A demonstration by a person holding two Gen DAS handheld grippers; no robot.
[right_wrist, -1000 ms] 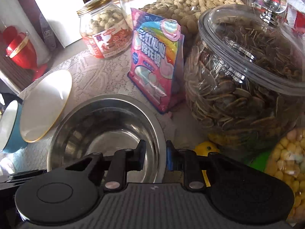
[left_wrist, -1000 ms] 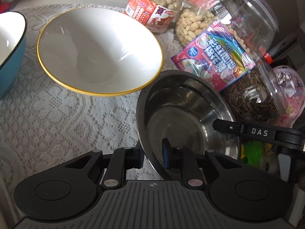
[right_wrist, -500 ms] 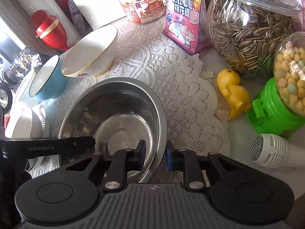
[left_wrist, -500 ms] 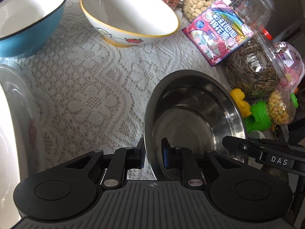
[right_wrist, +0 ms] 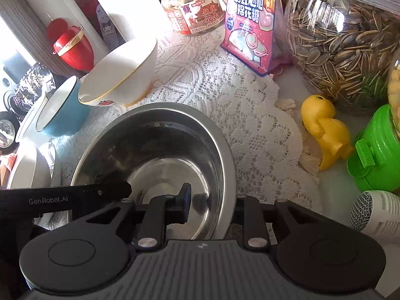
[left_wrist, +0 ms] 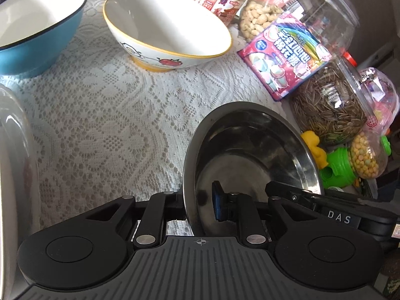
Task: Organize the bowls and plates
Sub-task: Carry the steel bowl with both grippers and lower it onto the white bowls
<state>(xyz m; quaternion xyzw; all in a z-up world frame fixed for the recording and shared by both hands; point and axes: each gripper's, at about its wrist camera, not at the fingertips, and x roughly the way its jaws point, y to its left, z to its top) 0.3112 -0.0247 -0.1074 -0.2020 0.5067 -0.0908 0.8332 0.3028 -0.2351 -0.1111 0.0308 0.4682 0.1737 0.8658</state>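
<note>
Now both grippers are on the steel bowl (left_wrist: 252, 150) together, one at each side of its near rim. The left gripper (left_wrist: 200, 202) is clamped on the bowl's left wall, one finger outside and the blue-padded finger inside. The right gripper (right_wrist: 212, 206) straddles the bowl's right wall the same way, its jaws narrow, and they've just eased apart a touch with the rim between them; whether the pads press on the metal, I cannot tell. The steel bowl sits near the right edge of the white lace cloth (left_wrist: 112, 125) that covers the surface. Farther off and to the left stands the yellow-rimmed bowl (left_wrist: 167, 25) with the strawberry print, and left of that the blue bowl (left_wrist: 37, 25), the two close together. At the far right there's a crowd: a pink marshmallow bag (right_wrist: 250, 22), a jar of sunflower seeds (right_wrist: 345, 40), a peanut jar (right_wrist: 192, 5), a yellow duck toy (right_wrist: 325, 130) just off the cloth, and a green-lidded container (right_wrist: 375, 150)
</note>
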